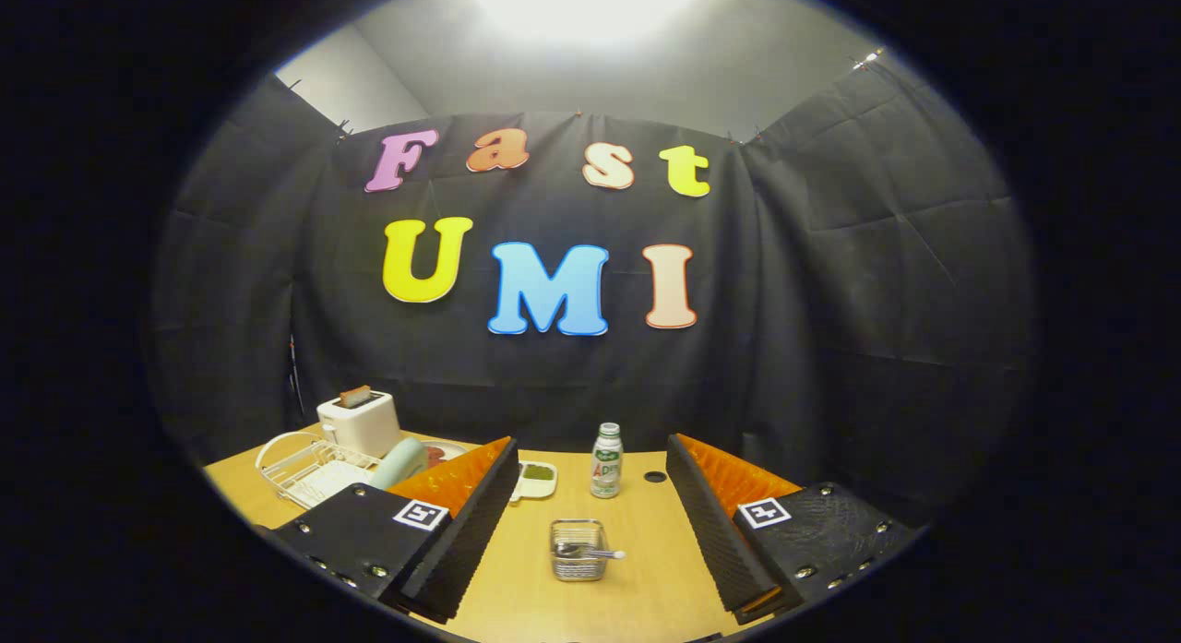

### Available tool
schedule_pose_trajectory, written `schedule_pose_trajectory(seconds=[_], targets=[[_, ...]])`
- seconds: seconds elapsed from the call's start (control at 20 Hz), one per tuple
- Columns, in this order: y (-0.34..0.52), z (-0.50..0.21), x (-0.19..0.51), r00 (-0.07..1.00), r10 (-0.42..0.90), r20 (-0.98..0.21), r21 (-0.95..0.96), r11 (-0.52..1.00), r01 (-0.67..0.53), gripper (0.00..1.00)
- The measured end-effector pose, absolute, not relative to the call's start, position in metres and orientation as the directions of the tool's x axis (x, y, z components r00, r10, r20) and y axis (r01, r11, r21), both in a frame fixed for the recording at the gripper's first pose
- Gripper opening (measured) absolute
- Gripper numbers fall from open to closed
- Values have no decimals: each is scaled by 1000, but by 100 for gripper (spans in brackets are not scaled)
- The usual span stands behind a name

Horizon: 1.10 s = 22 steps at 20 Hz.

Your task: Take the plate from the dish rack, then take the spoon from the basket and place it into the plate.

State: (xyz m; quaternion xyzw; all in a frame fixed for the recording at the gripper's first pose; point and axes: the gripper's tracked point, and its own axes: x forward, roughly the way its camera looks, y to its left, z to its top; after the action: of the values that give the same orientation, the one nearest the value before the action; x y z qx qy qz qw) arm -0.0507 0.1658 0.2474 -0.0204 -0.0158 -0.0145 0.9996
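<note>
A small wire basket [578, 553] stands on the wooden table [637, 578], between my fingers and near their bases. A spoon [590, 553] lies in it, its handle poking out to the right. A white dish rack [304, 468] sits to the left beyond my left finger. At the rack's right end a pale green rounded piece [399, 462], which looks like the plate on edge, is partly hidden by that finger. My gripper [590, 445] is open and wide, held above the table with nothing between its fingers.
A white toaster [360, 422] with a slice in it stands behind the rack. A small bottle [606, 458] stands ahead between the fingertips. Left of it lie a small white dish [537, 477] holding something green and a reddish plate [443, 454]. A round hole [655, 477] marks the tabletop.
</note>
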Motion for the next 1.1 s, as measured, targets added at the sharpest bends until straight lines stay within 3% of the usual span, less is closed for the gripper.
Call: schedule_pose_trajectory(seconds=[0.45, 1.1], targets=[[316, 244, 16, 1000, 7, -22, 6, 1000, -7, 99], [374, 158, 109, 982, -46, -181, 11, 999, 48, 99]])
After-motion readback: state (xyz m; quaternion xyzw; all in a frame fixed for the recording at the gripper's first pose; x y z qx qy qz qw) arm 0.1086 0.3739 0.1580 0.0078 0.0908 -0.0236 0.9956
